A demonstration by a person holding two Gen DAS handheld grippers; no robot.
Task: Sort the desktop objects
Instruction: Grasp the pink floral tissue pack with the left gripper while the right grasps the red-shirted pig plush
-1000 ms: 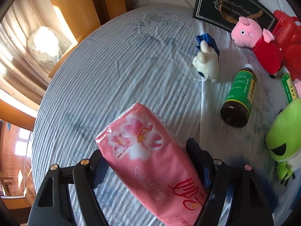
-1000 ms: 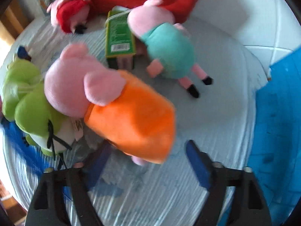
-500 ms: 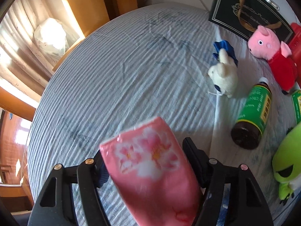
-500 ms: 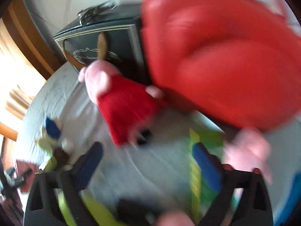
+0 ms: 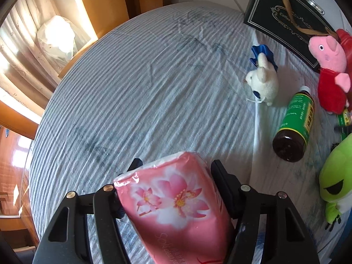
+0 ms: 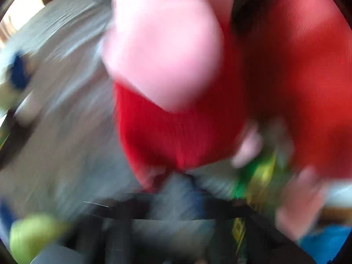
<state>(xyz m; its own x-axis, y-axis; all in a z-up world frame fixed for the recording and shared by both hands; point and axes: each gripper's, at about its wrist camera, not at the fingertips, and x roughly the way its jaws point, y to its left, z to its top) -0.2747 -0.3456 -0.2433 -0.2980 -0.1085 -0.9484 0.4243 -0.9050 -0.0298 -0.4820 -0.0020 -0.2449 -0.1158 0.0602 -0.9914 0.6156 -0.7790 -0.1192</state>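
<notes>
The striped cloth (image 5: 136, 92) covers the whole table and serves as the reference; the black gift box (image 5: 283, 19) stands at its far right edge, and the pink tissue pack (image 5: 176, 204) is lifted above the cloth's near side, clamped between the jaws of the left gripper (image 5: 176, 171), which have just been closing in on it; the pack's long axis runs along the fingers, its flowered end pointing out past the tips toward the cloth's open middle, so the left hand alone has it and the bare cloth ahead looks the likely place to set it down; to the right on the cloth lie the red-dressed pig plush (image 5: 330, 72), the green frog plush (image 5: 336, 176), the brown bottle (image 5: 294, 123) on its side and the small white plush (image 5: 263, 83); the right wrist view is heavily blurred, showing the pig plush (image 6: 171, 88) close ahead of the right gripper (image 6: 173, 206), whose fingers read as closed with nothing visibly between them.
</notes>
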